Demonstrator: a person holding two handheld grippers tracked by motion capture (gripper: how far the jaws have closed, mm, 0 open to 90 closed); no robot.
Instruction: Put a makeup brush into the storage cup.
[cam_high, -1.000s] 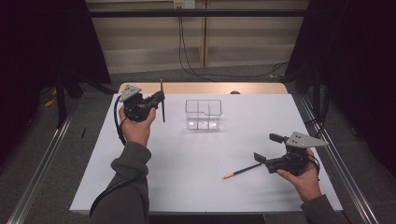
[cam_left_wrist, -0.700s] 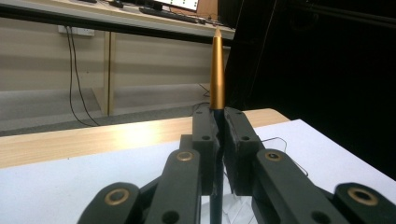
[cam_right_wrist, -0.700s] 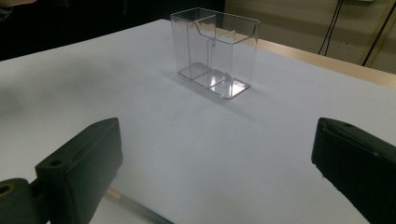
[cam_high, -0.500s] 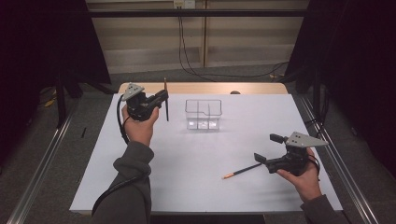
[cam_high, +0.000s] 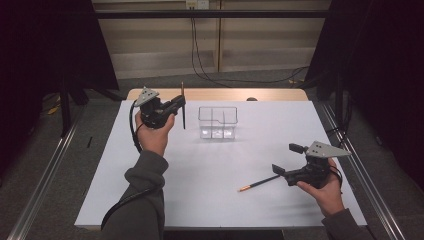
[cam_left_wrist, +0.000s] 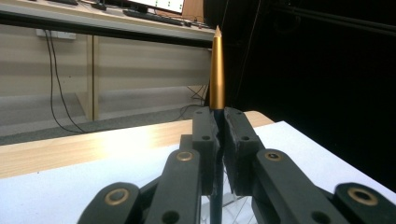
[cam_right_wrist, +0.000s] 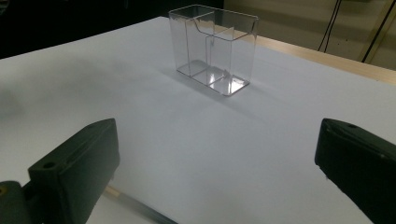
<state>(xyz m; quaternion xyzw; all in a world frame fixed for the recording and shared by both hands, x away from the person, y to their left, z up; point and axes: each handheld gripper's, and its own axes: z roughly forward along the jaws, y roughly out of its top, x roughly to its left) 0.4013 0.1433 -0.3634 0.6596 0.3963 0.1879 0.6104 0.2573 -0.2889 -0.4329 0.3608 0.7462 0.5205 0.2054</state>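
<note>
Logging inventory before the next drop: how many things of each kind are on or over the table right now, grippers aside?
Pens or pencils: 2, one held upright in the left gripper with a gold pointed end, one dark with an orange tip lying on the white table by the right gripper
Clear plastic divided holder: 1
Total: 3

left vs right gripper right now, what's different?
Left gripper is shut on a pencil; right gripper is open and holds nothing. The left is lifted beside the clear box with its pencil upright; the right sits low at the white table, by a second pencil lying flat. Both are black, hand-held, with a grey plate on top.
</note>
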